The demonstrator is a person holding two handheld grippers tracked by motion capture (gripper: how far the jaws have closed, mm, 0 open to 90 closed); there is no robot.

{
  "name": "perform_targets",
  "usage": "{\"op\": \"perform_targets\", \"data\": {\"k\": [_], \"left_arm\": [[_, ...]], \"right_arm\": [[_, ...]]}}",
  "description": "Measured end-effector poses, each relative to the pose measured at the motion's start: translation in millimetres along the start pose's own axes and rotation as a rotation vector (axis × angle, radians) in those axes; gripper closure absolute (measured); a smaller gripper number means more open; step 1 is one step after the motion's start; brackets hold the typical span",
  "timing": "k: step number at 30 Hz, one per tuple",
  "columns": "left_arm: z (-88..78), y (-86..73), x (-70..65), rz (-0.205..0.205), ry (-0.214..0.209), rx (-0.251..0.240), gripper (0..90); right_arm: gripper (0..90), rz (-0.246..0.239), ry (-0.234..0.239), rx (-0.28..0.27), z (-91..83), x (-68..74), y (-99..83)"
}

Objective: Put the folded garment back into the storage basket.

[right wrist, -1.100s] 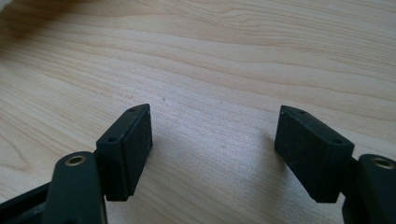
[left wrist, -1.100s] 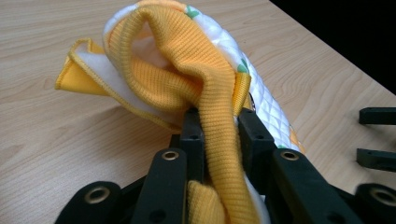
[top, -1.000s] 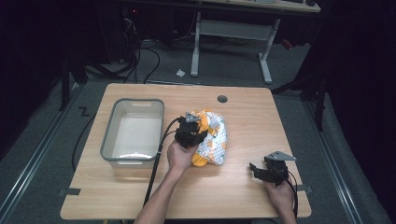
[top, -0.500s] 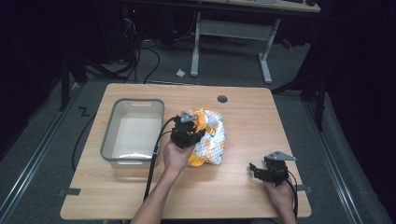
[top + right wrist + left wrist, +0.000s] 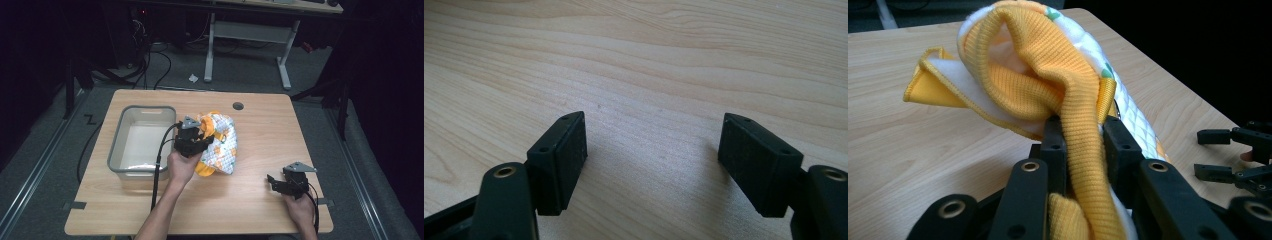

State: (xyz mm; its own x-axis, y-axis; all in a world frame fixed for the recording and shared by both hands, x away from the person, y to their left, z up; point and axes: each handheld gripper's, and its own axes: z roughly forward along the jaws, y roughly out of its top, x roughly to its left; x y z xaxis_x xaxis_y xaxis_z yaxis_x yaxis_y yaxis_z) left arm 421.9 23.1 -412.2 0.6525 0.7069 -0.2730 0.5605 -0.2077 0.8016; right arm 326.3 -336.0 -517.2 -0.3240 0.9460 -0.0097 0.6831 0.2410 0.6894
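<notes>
The left gripper [image 5: 1083, 137] was clamped on the yellow ribbed cuff [image 5: 1068, 100] of a bundled garment [image 5: 220, 142], which bulged ahead of its jaws; the right gripper [image 5: 654, 160] rested wide apart, holding nothing.

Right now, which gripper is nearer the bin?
Left. The left gripper sits just beside the bin, clamped on the cloth; the right gripper rests open across the table.

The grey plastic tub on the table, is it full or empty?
Empty. The grey plastic tub shows only its bare pale floor in the high view; the yellow and white quilted cloth sits outside, beside it.
</notes>
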Motion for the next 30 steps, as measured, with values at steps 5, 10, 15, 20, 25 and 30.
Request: {"op": "perform_targets", "data": {"k": [5, 10, 15, 20, 25, 30], "left_arm": [[-9.4, 4.4, 4.9, -0.002, 0.005, -0.006, 74.7], [-21.5, 5.8, 13.3, -0.024, 0.002, -0.026, 74.7], [-29.5, 5.6, 20.2, -0.037, 0.000, -0.035, 74.7], [-36.0, 4.4, 27.0, -0.051, 0.004, -0.041, 74.7], [-44.1, 4.1, 32.6, -0.062, 0.010, -0.054, 74.7], [-50.5, 4.9, 36.7, -0.066, 0.016, -0.052, 74.7]], "right_arm": [[27.8, -0.001, 0.000, 0.000, 0.0, -0.1, 0.0], [27.8, -0.002, 0.000, 0.000, 0.0, -0.1, 0.0], [27.8, -0.003, 0.000, -0.001, 0.1, -0.2, 0.0], [27.8, -0.003, 0.000, -0.001, 0.1, -0.2, 0.0], [27.8, -0.004, 0.000, -0.001, 0.1, -0.3, 0.0], [27.8, -0.004, 0.000, 0.000, 0.1, -0.3, 0.0]]}}
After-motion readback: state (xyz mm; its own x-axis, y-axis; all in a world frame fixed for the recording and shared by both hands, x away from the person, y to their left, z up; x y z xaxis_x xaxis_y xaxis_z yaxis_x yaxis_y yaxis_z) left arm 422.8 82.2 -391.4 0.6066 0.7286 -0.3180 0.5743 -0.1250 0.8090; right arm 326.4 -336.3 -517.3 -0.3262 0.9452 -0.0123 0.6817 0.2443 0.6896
